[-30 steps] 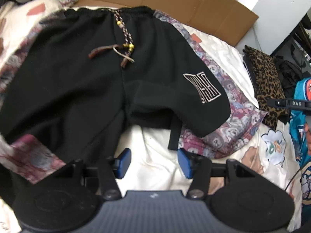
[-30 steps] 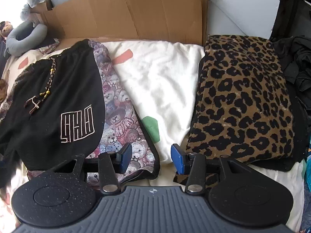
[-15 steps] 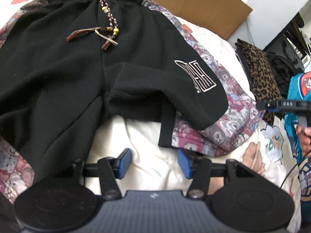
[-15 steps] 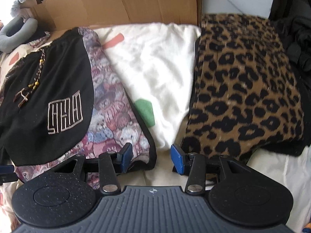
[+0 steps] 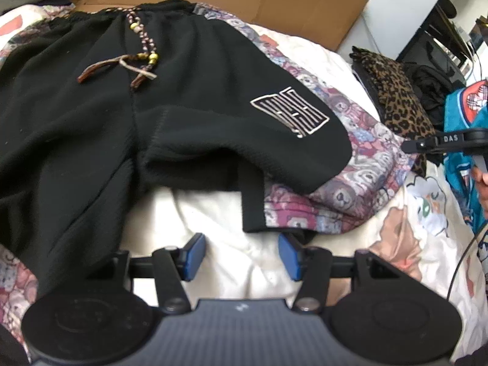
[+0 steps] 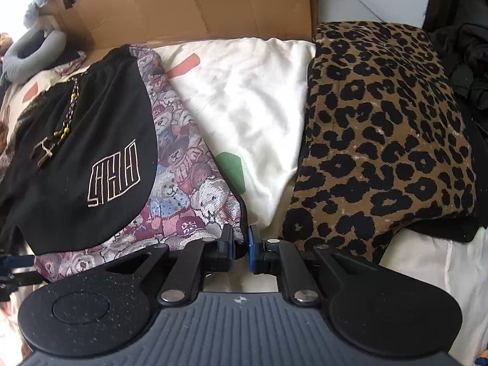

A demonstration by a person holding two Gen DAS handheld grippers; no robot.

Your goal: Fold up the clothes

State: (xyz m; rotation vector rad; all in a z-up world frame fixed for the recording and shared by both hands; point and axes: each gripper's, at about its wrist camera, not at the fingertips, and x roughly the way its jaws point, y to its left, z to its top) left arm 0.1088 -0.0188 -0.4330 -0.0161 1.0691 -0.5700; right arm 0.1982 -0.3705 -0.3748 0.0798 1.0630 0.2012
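Just ahead of my left gripper (image 5: 241, 256) the black shorts (image 5: 91, 116) lie flat on the bed (image 5: 213, 213). Its jaws are wide apart and hold nothing. My right gripper (image 6: 241, 250) pinches the shorts' bear-print hem (image 6: 195, 201) at the corner. The cloth looks soft and floppy, so I think hems and corners are best to grab.

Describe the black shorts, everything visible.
The black shorts look like knit fleece and lie flat, waistband away from the cameras. A beaded drawstring rests on the front, an outlined logo marks one leg, and teddy-bear tapestry panels run down the sides. The right gripper pinches the hem corner.
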